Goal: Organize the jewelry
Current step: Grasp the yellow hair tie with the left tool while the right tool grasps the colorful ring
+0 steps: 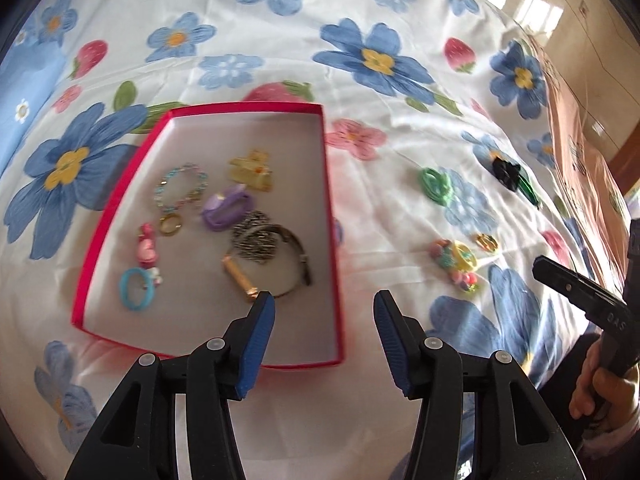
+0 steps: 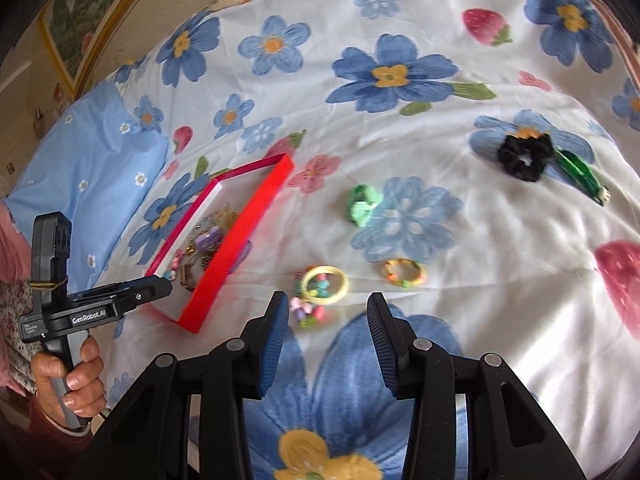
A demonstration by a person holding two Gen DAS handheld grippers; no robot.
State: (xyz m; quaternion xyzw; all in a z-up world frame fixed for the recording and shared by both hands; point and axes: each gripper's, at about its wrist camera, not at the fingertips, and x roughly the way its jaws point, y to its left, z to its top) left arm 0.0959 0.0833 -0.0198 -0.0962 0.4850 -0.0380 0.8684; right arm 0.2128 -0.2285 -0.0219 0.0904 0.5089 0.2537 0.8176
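A red box (image 1: 334, 200) with a white floor lies on the flowered bedsheet and holds several pieces: a bead bracelet (image 1: 181, 188), a yellow clip (image 1: 251, 169), a purple clip (image 1: 226, 208) and a dark bangle (image 1: 294, 258). My left gripper (image 1: 324, 316) is open and empty above the box's near right corner. On the sheet to the right lie a yellow ring with beads (image 2: 323, 285), a small colourful ring (image 2: 404, 272), a green hair tie (image 2: 362, 204), a black scrunchie (image 2: 524, 156) and a green clip (image 2: 582, 176). My right gripper (image 2: 328, 320) is open and empty just short of the yellow ring.
The box also shows in the right wrist view (image 2: 236, 240), left of the loose pieces. A blue pillow (image 2: 88, 168) lies at the far left. The bed edge and a shiny floor (image 1: 592, 40) are at the right in the left wrist view.
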